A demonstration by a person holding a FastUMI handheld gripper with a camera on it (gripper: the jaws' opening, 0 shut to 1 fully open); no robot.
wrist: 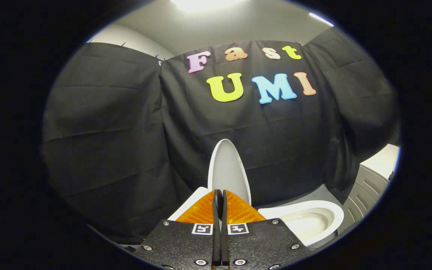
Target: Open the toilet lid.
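Note:
The white toilet lid (226, 168) stands raised and upright, just beyond my fingertips, its pale inner face turned toward the bowl. The open white seat and bowl (309, 219) lie to the right of the fingers. My gripper (220, 192) is shut, its two fingers pressed together with no more than a thin slit between them. The tips overlap the lid's lower part. I cannot tell whether they touch it. A white part of the toilet (191, 205) shows left of the fingers, behind the lid's base.
Black cloth (118, 150) walls the booth behind and left of the toilet. A grey ribbed panel (366, 193) stands right of the bowl, with a white surface (383, 161) above it. Grey floor (313, 195) shows behind the bowl.

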